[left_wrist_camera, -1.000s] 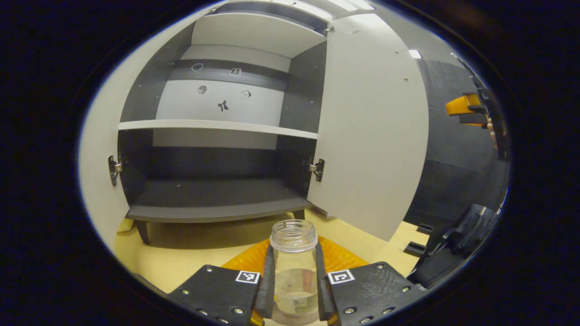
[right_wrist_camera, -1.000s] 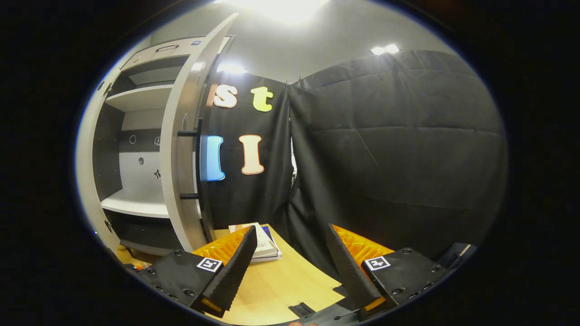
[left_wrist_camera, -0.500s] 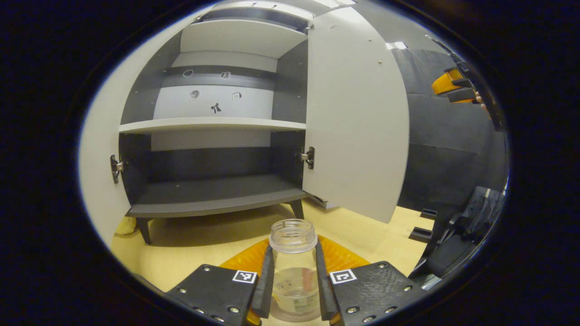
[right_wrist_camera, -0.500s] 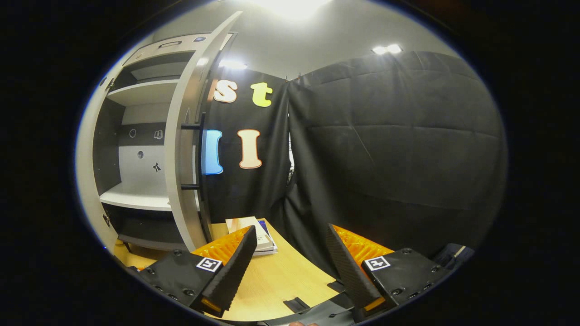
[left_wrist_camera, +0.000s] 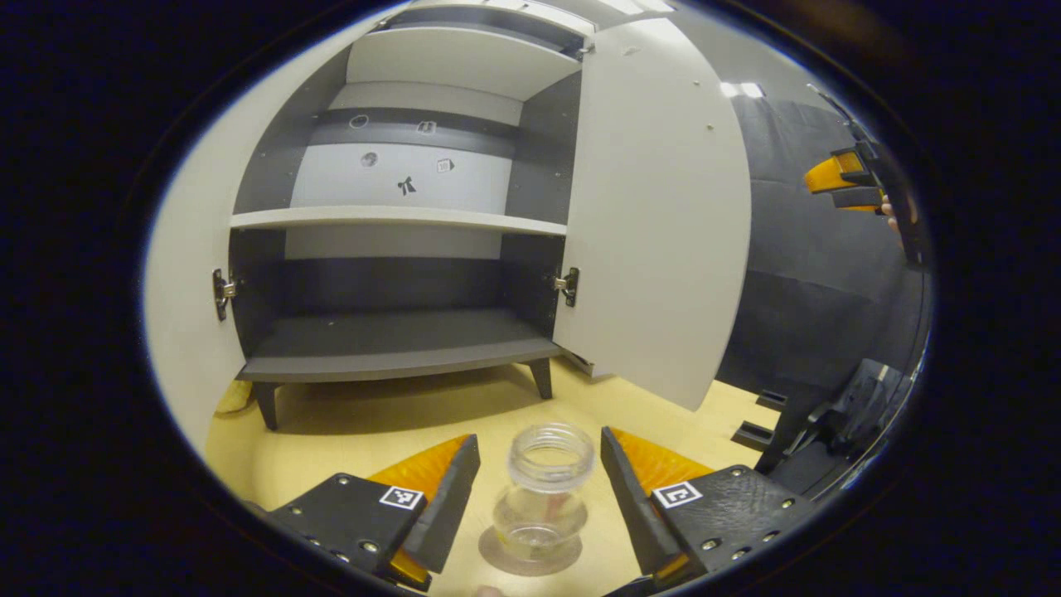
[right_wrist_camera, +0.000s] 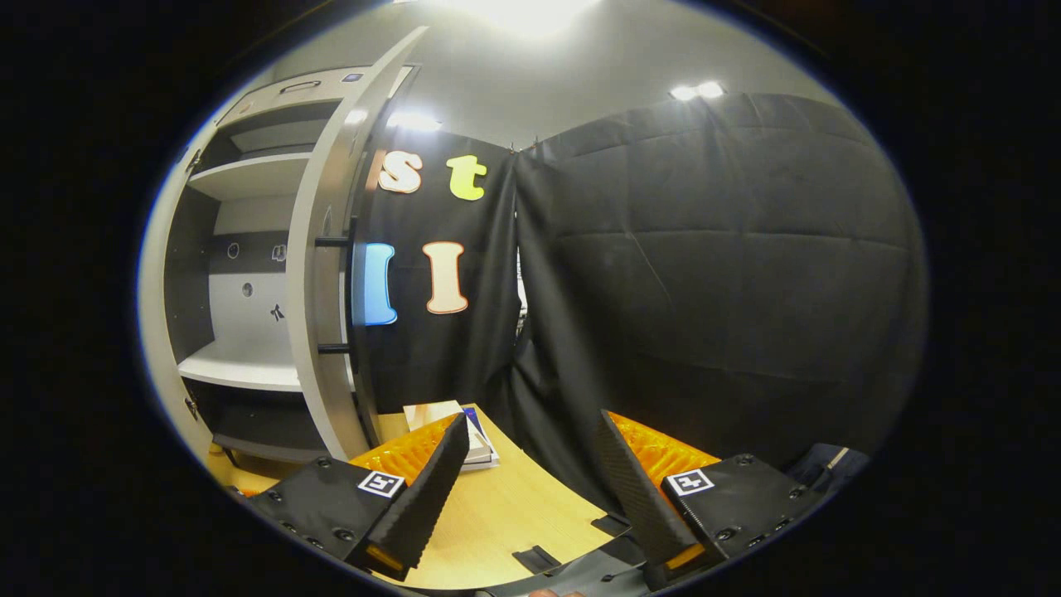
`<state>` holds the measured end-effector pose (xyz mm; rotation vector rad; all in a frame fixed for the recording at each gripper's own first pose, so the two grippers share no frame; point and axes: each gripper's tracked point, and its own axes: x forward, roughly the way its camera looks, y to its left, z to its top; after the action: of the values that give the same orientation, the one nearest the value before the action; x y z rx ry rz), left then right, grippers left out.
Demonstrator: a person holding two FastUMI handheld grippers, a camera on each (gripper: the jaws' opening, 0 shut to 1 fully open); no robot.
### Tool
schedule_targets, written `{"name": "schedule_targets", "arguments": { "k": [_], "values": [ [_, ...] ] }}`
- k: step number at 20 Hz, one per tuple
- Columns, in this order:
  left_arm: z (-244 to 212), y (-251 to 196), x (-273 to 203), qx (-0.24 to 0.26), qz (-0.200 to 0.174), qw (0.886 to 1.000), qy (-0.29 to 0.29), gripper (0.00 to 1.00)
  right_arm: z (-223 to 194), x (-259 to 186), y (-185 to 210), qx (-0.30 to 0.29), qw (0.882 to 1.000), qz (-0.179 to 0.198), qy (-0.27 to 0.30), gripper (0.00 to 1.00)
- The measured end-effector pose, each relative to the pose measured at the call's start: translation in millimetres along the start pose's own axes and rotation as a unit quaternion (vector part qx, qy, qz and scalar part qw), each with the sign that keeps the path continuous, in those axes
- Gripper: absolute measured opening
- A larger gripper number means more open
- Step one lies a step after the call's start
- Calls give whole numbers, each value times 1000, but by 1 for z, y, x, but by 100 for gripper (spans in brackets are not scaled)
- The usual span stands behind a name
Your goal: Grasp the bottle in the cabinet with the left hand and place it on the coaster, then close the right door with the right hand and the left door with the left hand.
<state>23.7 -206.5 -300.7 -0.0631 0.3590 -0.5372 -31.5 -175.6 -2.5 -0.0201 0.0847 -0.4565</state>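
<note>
Pale wooden tabletop [left_wrist_camera: 348, 448] fills the lower part of the left gripper view, with the open cabinet [left_wrist_camera: 390, 249] standing behind it across the upper centre. At bottom centre the left gripper [left_wrist_camera: 539, 506] has its fingers spread wide, where half a second ago they were clamped on the bottle [left_wrist_camera: 547, 489]. The bottle now stands free between them, touching neither, on the round coaster [left_wrist_camera: 530, 557]. Judged from this, the placing step is complete and the doors remain. The bottle is upright, its long axis vertical, its uncapped mouth pointing up and leaning slightly toward the frame's right. The right door [left_wrist_camera: 663, 224] hangs open at right of centre; the left door [left_wrist_camera: 178, 274] is a pale band at the left edge. The right gripper [left_wrist_camera: 854, 178] shows small at the upper right edge.

Black cloth wall [right_wrist_camera: 704, 274] takes up the centre and right of the right gripper view. The right gripper [right_wrist_camera: 530, 489], at the bottom, holds nothing, fingers parted as before. The right door [right_wrist_camera: 331, 274] stands edge-on at left, open, with books [right_wrist_camera: 477, 435] on the table behind the fingers.
</note>
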Motion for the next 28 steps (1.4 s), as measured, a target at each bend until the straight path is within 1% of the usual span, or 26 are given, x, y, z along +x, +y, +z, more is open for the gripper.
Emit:
{"name": "schedule_targets", "arguments": {
  "k": [3,4,6,7,9,10,11,12,15,16,17,18,19,21,22,23,24,27,28],
  "values": [
    [28,-8,-24,-5,-11,1000,-6,85,9,9,-6,-6,1000,2,-10,94],
    [41,-7,-33,-1,-8,1000,-9,85,19,13,-8,-8,1000,4,-21,99],
    [74,2,-50,1,14,1000,-23,84,38,28,-8,-6,999,13,-41,99],
    [91,8,-57,-3,29,999,-32,84,46,37,-6,-3,999,19,-51,94],
    [122,21,-70,4,62,997,-43,84,56,58,0,-6,997,39,-65,94],
    [137,30,-75,17,85,995,-46,84,59,70,0,-16,997,47,-66,99],
    [153,41,-81,29,113,992,-52,84,62,79,0,-26,996,56,-67,95],
    [168,50,-86,34,135,989,-57,84,68,86,3,-33,995,69,-71,94],
    [204,65,-98,17,187,980,-65,84,80,103,20,-35,990,116,-74,94],
    [212,71,-104,13,205,977,-66,84,81,109,29,-35,988,135,-70,99],
    [221,77,-112,14,227,971,-69,85,79,113,37,-36,986,152,-62,95],
    [232,85,-121,14,246,966,-74,85,78,115,42,-36,984,163,-58,99],
    [242,88,-127,14,260,962,-80,85,81,117,48,-34,982,176,-58,94],
    [261,94,-137,7,277,956,-94,84,84,118,61,-30,978,200,-60,94],
    [268,95,-143,1,284,954,-101,84,85,118,65,-29,976,208,-60,99],
    [276,98,-149,-6,290,951,-110,84,87,117,70,-28,973,219,-60,94],
    [283,101,-155,-13,297,947,-118,84,90,115,75,-25,971,230,-62,99],
    [299,111,-177,-11,326,935,-137,84,103,114,81,-26,966,249,-69,99],
    [301,117,-184,-5,338,931,-138,84,108,114,82,-24,964,255,-73,94]
  ]
}}
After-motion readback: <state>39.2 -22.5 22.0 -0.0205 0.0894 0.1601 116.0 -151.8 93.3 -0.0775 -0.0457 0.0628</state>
